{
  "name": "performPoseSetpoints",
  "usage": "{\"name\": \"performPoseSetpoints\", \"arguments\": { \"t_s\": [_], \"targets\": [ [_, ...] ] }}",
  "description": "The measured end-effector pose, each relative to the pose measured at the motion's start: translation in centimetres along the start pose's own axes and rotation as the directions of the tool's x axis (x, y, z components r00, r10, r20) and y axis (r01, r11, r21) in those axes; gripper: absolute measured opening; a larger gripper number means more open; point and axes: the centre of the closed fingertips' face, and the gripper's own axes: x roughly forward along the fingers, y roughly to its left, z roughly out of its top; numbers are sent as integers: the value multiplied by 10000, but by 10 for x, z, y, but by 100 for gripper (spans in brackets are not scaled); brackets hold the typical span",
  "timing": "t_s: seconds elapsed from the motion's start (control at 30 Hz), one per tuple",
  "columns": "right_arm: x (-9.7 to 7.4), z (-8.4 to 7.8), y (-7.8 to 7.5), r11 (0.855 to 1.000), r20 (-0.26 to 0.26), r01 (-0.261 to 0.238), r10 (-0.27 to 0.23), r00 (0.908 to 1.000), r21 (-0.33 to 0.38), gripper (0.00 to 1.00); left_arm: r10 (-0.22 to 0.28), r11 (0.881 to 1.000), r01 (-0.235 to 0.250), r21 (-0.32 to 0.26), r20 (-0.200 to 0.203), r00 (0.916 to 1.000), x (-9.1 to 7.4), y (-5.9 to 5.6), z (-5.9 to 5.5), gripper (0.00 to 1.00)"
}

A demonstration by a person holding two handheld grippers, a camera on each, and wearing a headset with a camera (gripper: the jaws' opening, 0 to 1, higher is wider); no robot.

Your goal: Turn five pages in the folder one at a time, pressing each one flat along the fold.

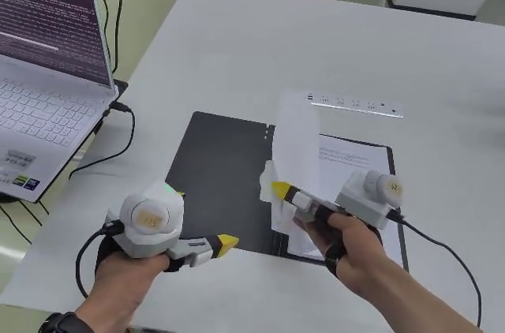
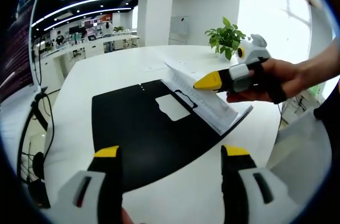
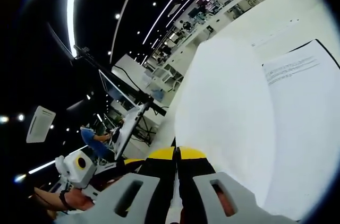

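Observation:
A black folder (image 1: 221, 175) lies open on the white table (image 1: 237, 49), its left cover bare and a printed page (image 1: 355, 158) on its right half. One white page (image 1: 296, 144) stands lifted over the fold, and my right gripper (image 1: 280, 188) is shut on its lower edge. The right gripper view shows the yellow tips (image 3: 175, 153) pressed together on that page (image 3: 228, 118). My left gripper (image 1: 225, 244) hovers open at the folder's front edge, touching nothing. From the left gripper view its jaws (image 2: 172, 152) stand wide apart above the black cover (image 2: 138, 128), facing the right gripper (image 2: 210, 80).
An open laptop (image 1: 47, 57) sits at the table's left edge with cables (image 1: 102, 155) trailing toward the folder. A white power strip (image 1: 355, 104) lies behind the folder. A potted plant (image 2: 226, 38) stands beyond the table.

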Motion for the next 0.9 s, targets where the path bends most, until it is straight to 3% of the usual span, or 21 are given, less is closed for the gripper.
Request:
{"name": "performPoseSetpoints", "arguments": {
  "t_s": [0.37, 0.9],
  "targets": [
    [21, -16, 3, 9999, -492, -118, 120, 9987, 41, 0, 182, 9996, -180, -209, 98, 9998, -8, 12, -2, 76],
    [50, -31, 11, 9992, -1074, -366, 382, 9935, 161, 0, 277, 9984, -268, -493, 179, 9995, -10, 17, -5, 75]
  ]
}}
